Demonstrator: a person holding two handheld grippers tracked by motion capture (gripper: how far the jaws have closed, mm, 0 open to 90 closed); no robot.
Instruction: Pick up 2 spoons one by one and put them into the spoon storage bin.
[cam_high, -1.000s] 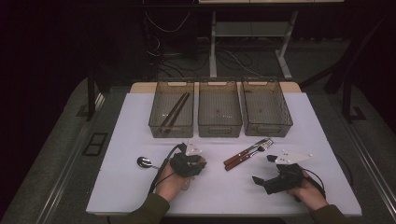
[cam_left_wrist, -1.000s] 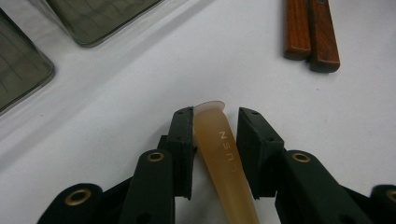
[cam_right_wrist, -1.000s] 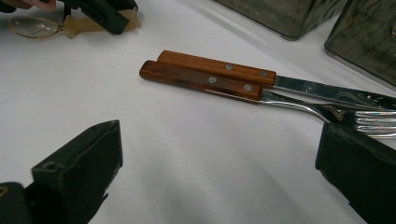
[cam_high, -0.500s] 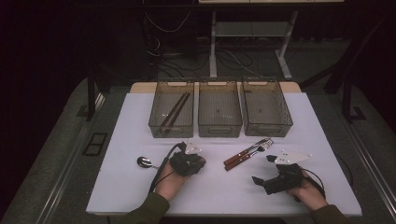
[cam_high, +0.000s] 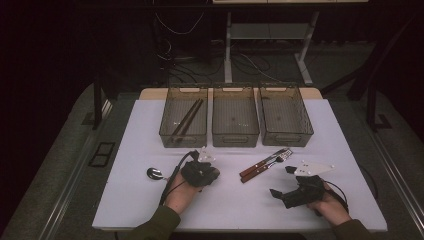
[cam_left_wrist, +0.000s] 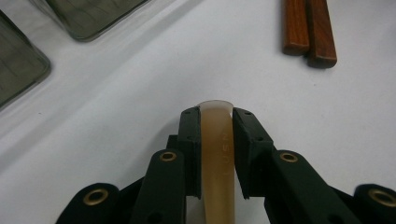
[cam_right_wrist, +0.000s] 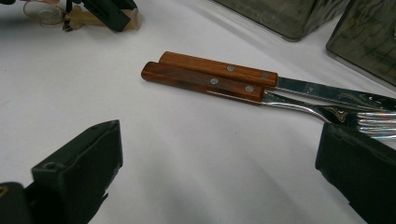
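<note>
The left gripper (cam_left_wrist: 217, 128) is clamped on the translucent amber plastic handle of a spoon (cam_left_wrist: 218, 154), low over the white table (cam_high: 135, 130); faint embossed characters run along the handle, too blurred to read. The right gripper (cam_right_wrist: 219, 172) stands wide open near a wooden-handled knife (cam_right_wrist: 219, 69) and wooden-handled fork (cam_right_wrist: 205, 83), which lie side by side.

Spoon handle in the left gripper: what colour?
Translucent tan spoon handle, best in the left gripper view.
</note>
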